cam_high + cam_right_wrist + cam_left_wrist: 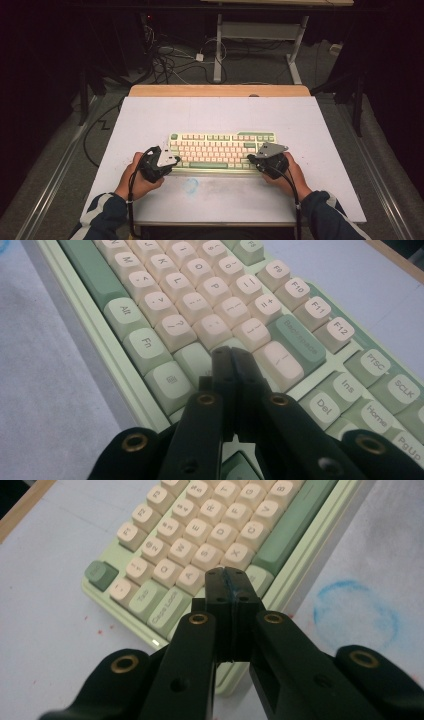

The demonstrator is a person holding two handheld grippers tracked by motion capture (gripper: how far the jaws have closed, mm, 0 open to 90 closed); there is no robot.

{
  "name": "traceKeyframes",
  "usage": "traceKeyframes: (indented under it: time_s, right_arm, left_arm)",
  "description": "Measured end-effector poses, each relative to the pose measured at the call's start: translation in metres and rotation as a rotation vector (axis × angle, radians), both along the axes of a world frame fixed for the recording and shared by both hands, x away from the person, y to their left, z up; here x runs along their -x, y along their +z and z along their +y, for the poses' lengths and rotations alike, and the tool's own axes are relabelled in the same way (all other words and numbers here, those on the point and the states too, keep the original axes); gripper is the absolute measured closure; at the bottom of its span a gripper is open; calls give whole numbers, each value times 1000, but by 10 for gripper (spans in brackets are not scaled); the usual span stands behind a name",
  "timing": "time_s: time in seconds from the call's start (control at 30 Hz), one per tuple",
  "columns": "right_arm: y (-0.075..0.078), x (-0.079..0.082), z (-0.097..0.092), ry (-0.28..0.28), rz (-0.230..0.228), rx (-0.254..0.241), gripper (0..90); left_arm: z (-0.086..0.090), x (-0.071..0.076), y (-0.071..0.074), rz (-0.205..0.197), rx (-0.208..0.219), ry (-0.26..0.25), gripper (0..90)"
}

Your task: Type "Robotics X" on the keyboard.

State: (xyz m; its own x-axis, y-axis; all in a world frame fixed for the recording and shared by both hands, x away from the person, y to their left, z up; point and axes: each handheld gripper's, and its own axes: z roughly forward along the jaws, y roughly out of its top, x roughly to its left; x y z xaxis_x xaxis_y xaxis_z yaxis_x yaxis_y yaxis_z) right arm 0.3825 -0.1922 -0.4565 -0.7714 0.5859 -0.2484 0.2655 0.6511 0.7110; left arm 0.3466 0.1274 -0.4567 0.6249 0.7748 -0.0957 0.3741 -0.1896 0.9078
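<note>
Black jaws of the left gripper point(231, 592) are pressed together with nothing between, tips over the keyboard point(222, 150) near its Shift corner. The right gripper point(235, 367) is clenched empty too, above the Enter side, maybe touching a key, this is hard to see. Further lies the white table point(150, 115). To type well, lower one closed tip straight onto a single cap

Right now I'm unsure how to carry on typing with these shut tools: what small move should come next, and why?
Probably ease the left tool down onto a key. Its closed jaws hang over the bottom-left keys of the pale green keyboard with cream keycaps, near the Z and Shift area, while the right tool waits, also shut, near the Enter key, so either tip could press.
</note>
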Motion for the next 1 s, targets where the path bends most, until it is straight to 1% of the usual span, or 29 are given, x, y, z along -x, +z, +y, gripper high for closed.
traceKeyframes:
  time_s: [0.1,0.3,0.5,0.7,0.83,0.9,1.0]
  right_arm:
    - [0,0,0,-1,2,-2,900]
    - [0,0,0,1,0,-1,900]
    - [0,0,0,-1,1,0,900]
    - [0,0,0,-1,1,-1,900]
    - [0,0,0,-1,0,-1,900]
    - [0,0,0,2,-7,1,900]
    - [-1,0,0,1,-5,0,900]
  left_arm:
    - [-7,-4,1,1,2,-9,872]
    - [-18,-11,1,5,-10,-34,872]
    - [-27,-17,-3,21,-21,-49,872]
    - [-32,-23,-5,35,-24,-51,872]
    - [-34,-24,-8,43,-33,-55,872]
    - [-35,-26,-9,48,-34,-50,871]
    - [-35,-28,-10,51,-33,-50,872]
